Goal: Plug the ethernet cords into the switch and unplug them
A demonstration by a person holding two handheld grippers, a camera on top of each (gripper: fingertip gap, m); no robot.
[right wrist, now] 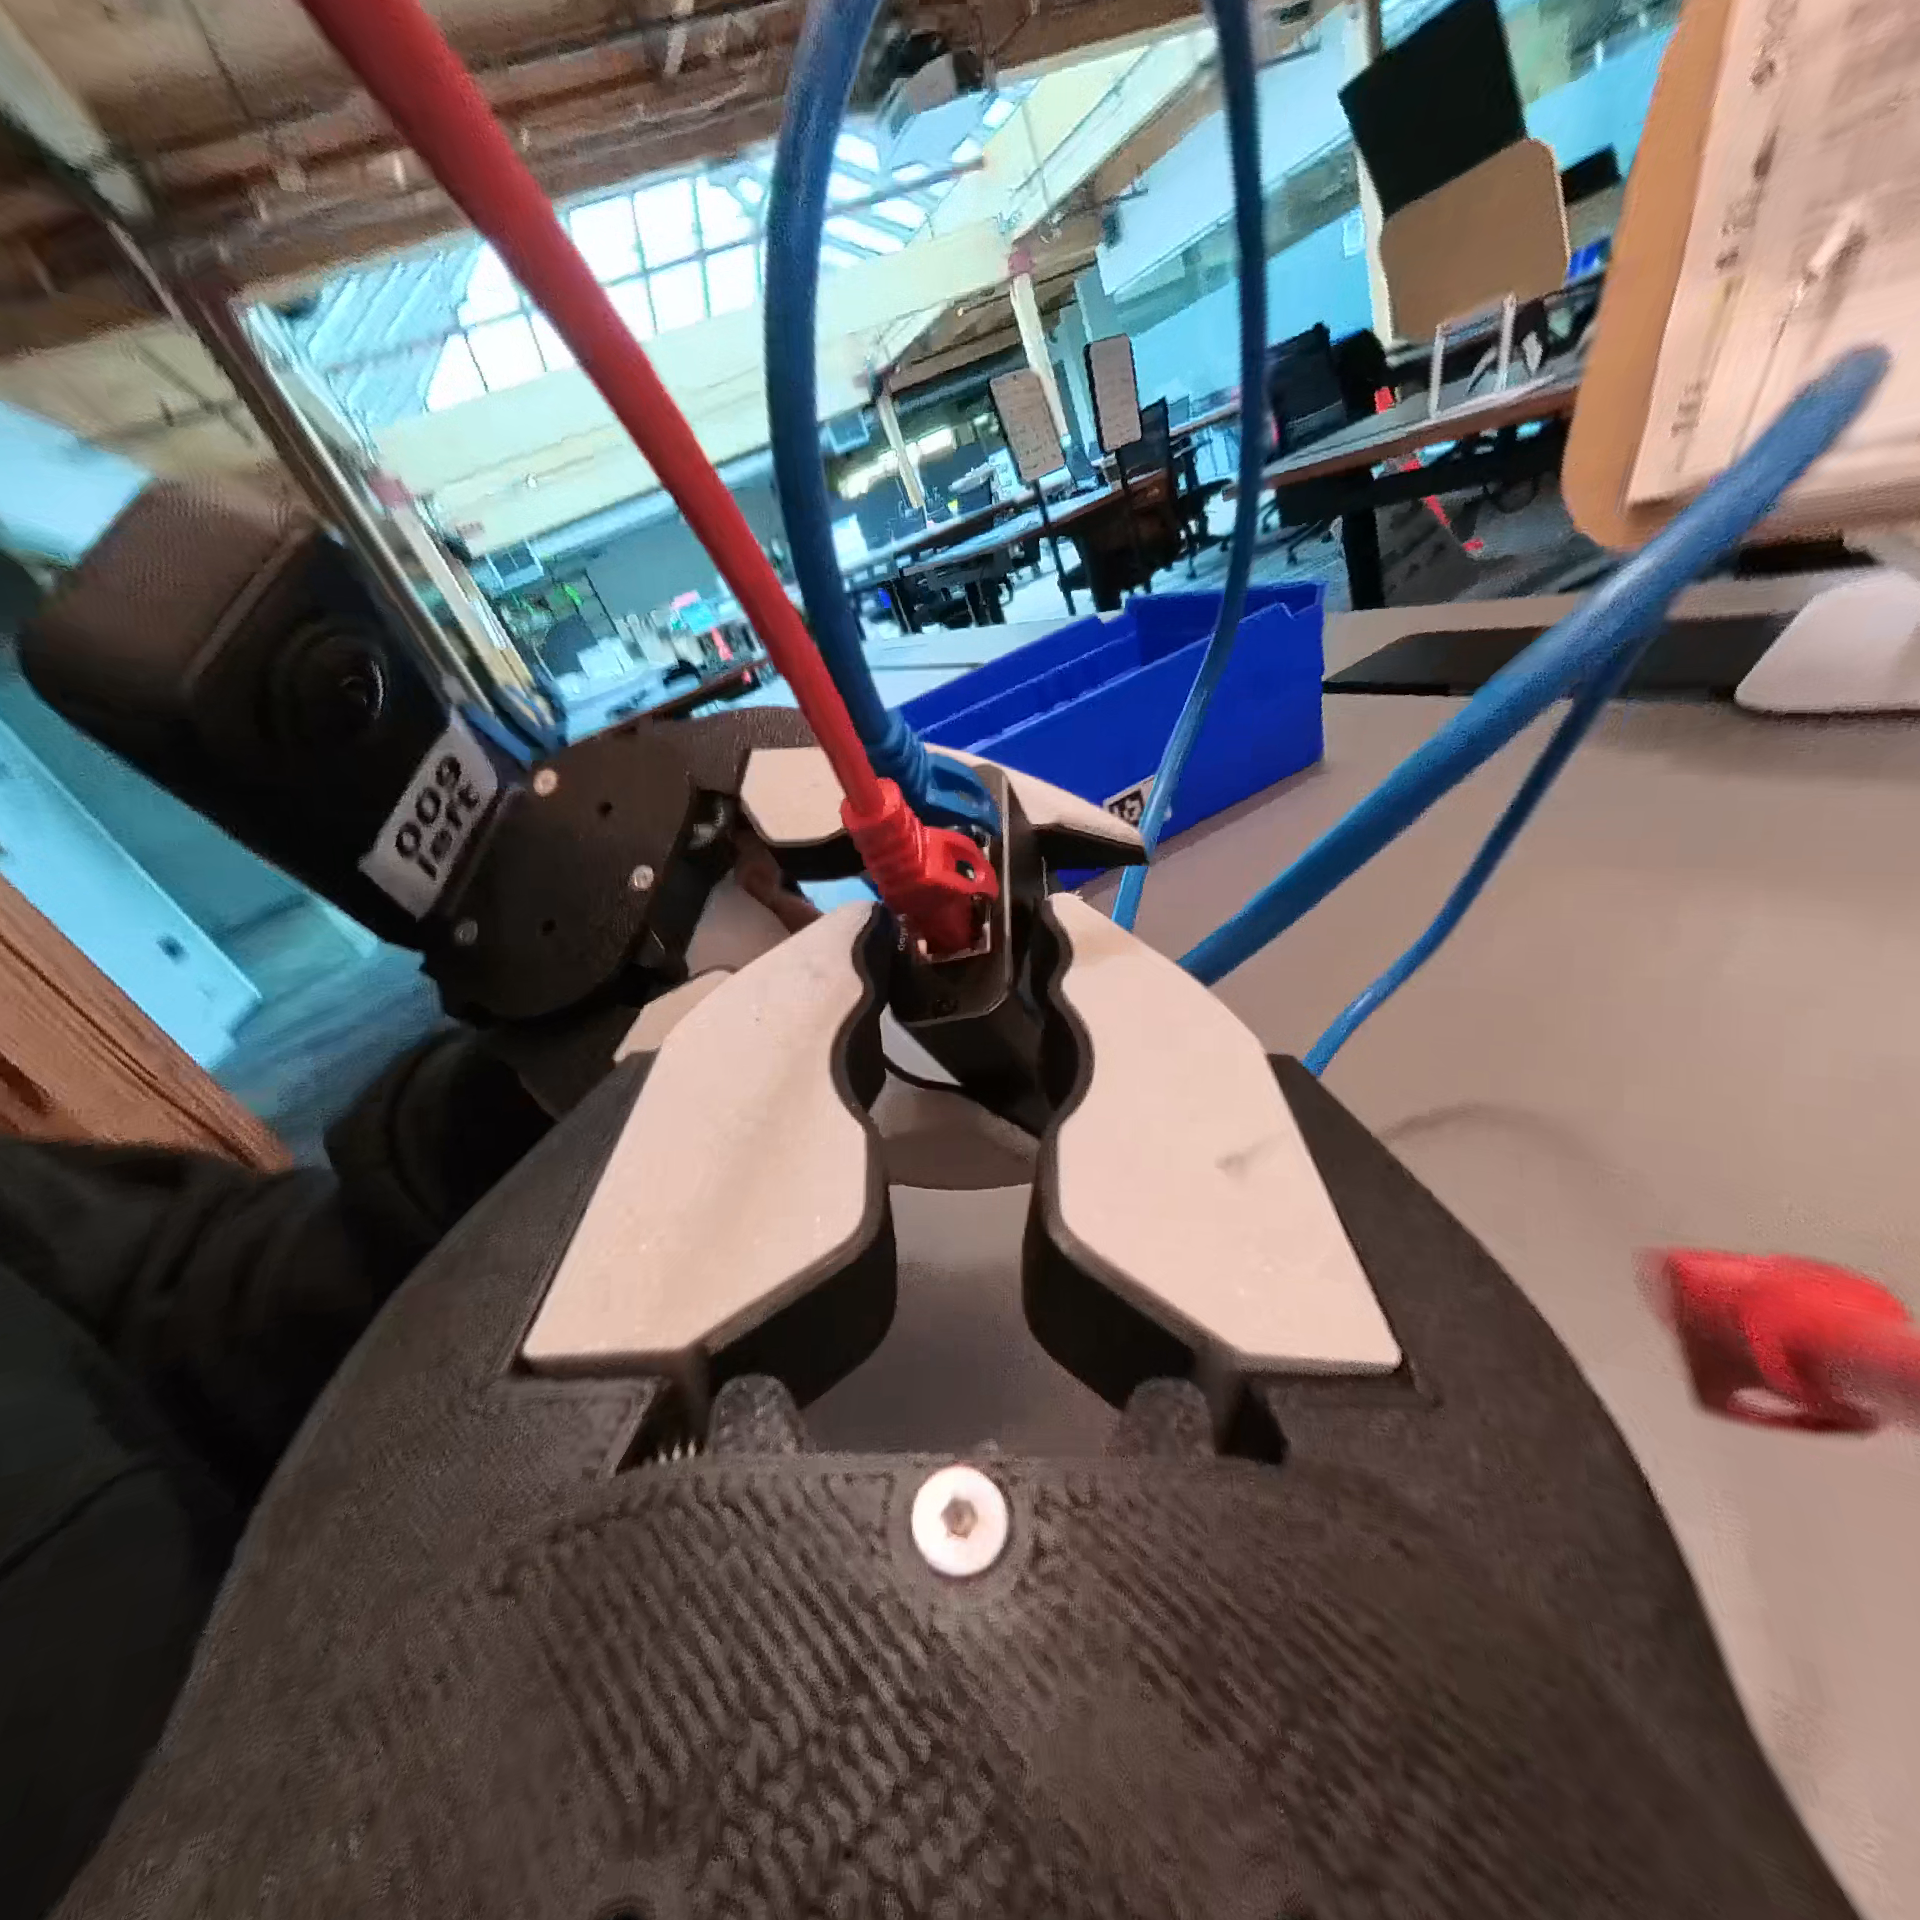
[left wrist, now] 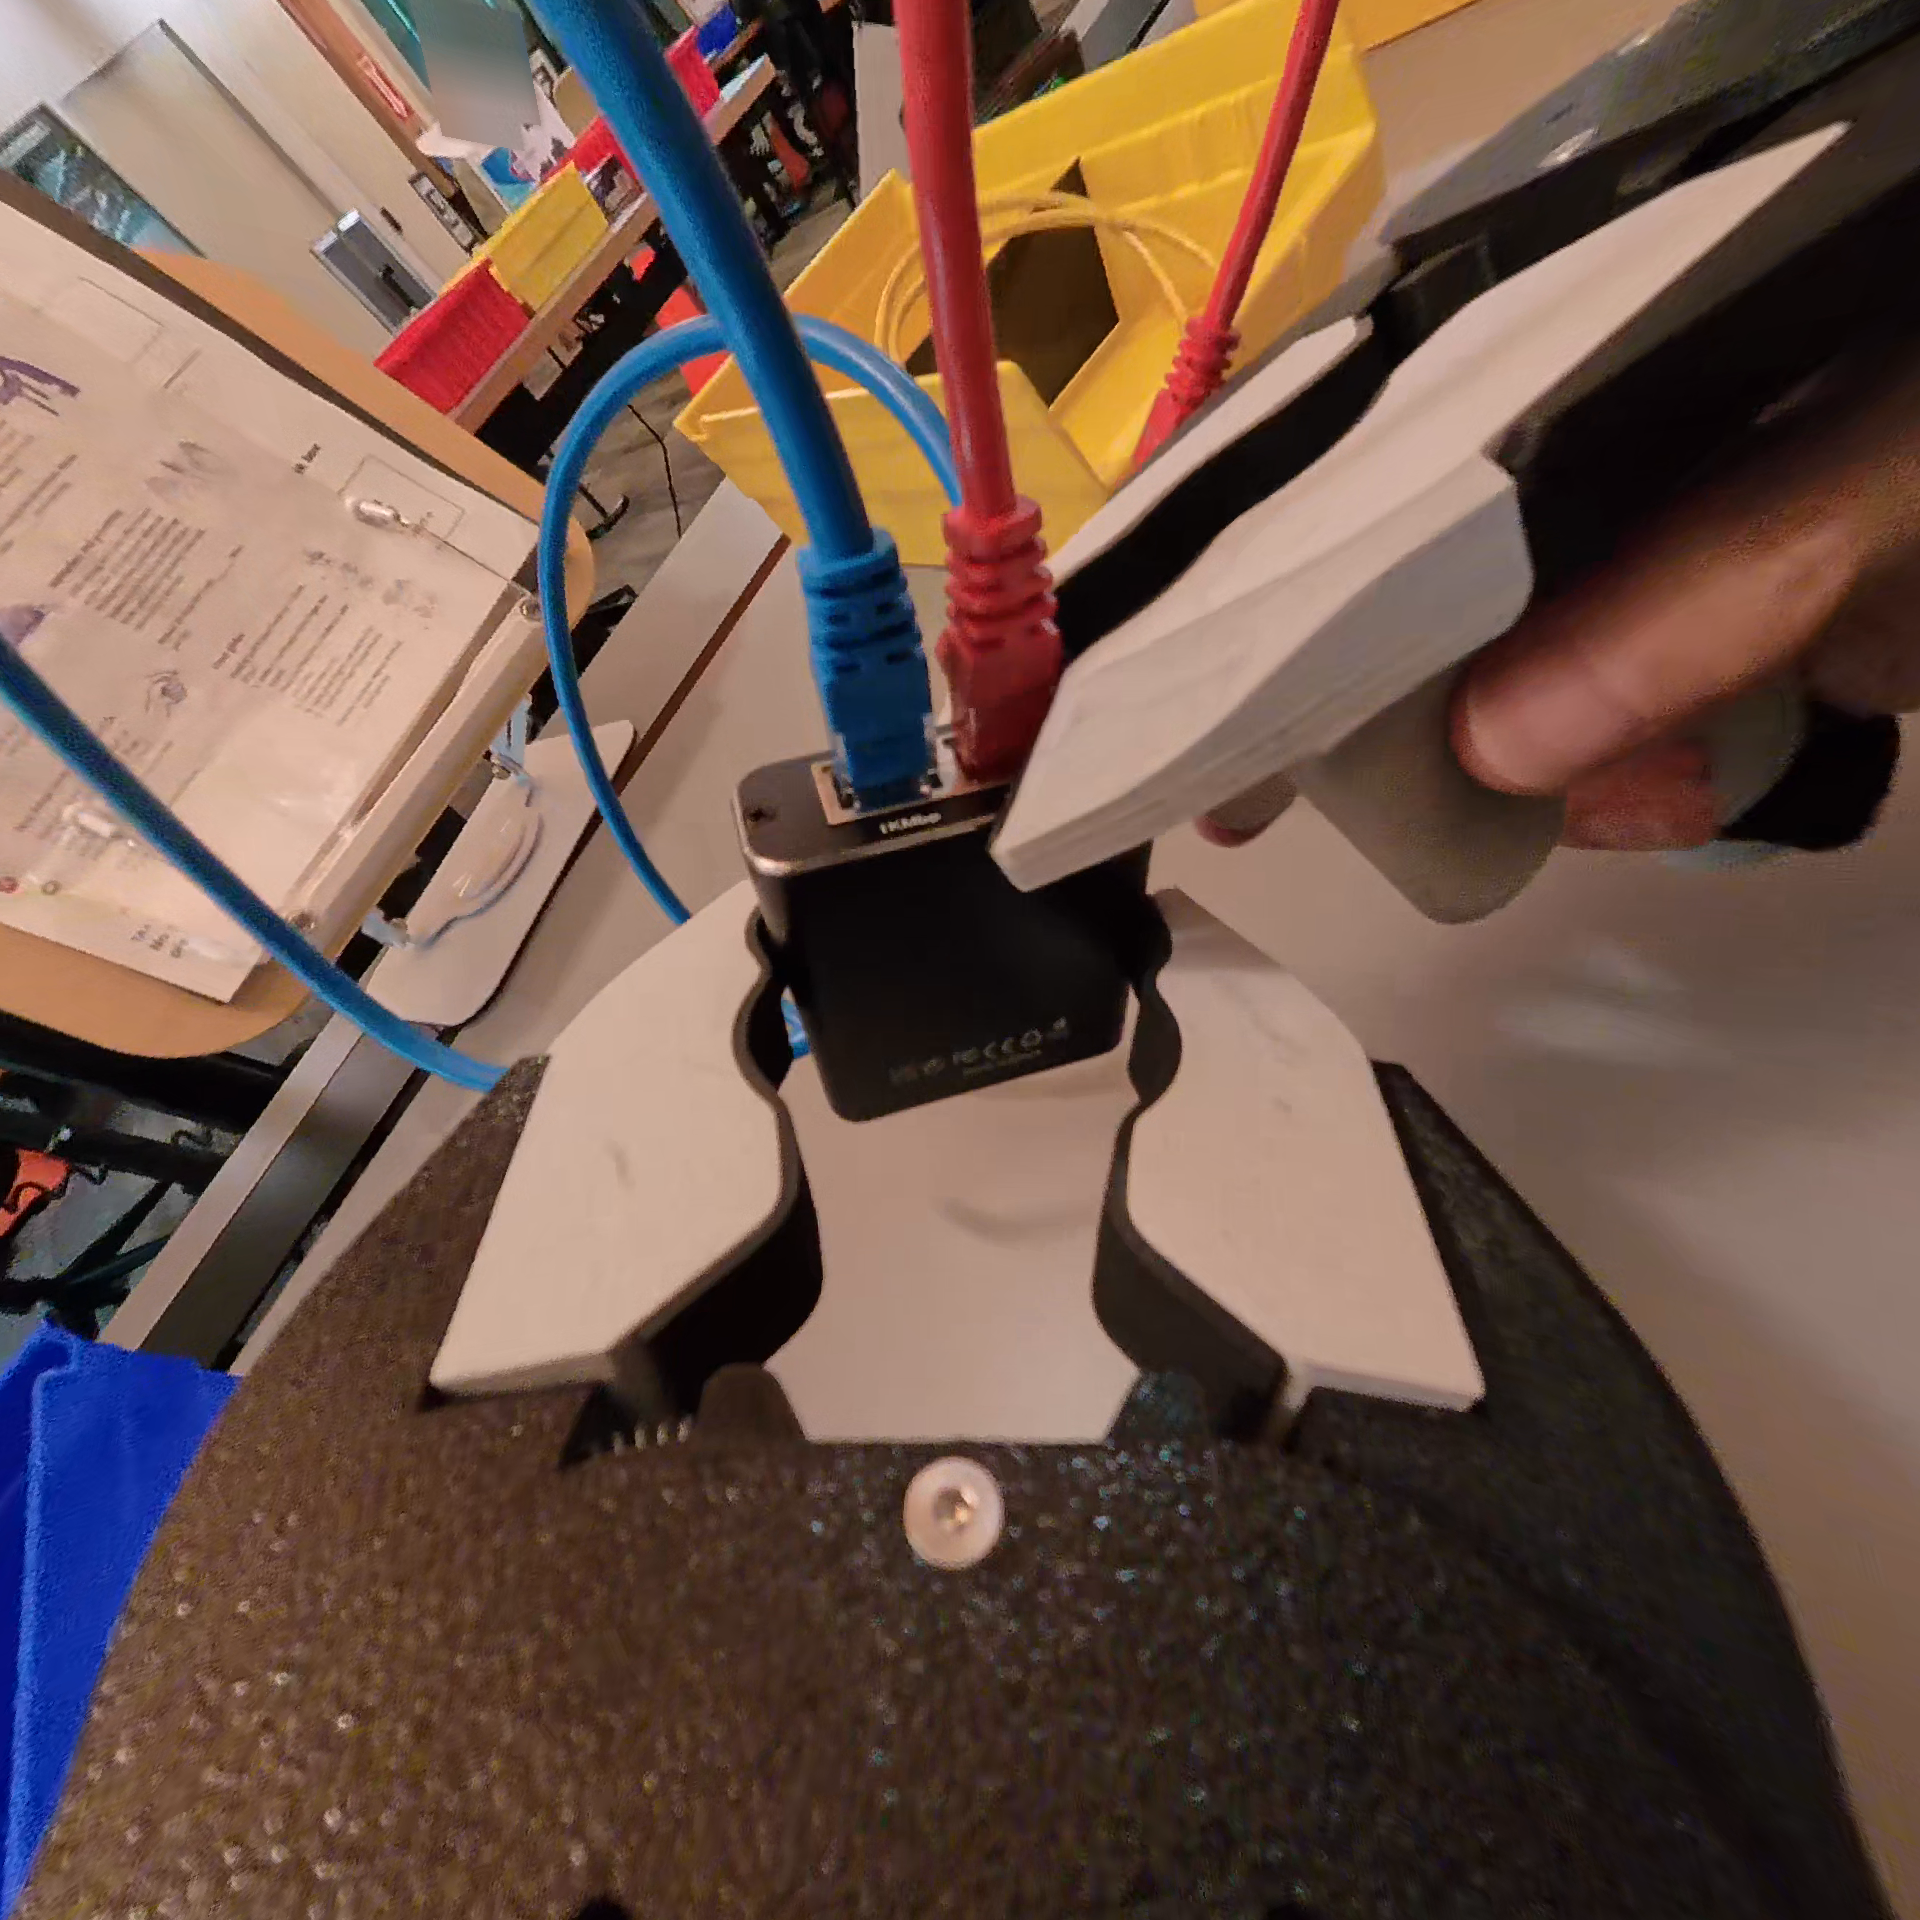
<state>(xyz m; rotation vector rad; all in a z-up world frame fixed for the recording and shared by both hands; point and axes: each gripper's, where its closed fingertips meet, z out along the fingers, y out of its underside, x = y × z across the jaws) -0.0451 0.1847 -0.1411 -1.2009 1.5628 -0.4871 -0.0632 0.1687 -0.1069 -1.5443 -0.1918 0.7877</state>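
Note:
A small black switch point(left wrist: 935, 987) is held off the table, ports facing away, between the fingers of my left gripper point(left wrist: 956, 935), which is shut on its body. A blue cord's plug point(left wrist: 873, 665) and a red cord's plug point(left wrist: 997, 623) sit in its ports. My right gripper point(left wrist: 1039, 707) reaches in from the right. In the right wrist view its jaws point(right wrist: 956, 925) are closed around the red plug point(right wrist: 925, 862) where it enters the switch point(right wrist: 961, 1003). The left gripper point(right wrist: 966, 821) shows behind it.
A yellow bin point(left wrist: 1143, 208) stands beyond the switch and a blue bin point(right wrist: 1143, 707) on the grey table point(right wrist: 1558, 1039). A clear stand with a printed sheet point(left wrist: 208, 623) is at the left. A loose red plug point(right wrist: 1787, 1340) lies at the right. Blue cord loops point(left wrist: 582, 644) hang around.

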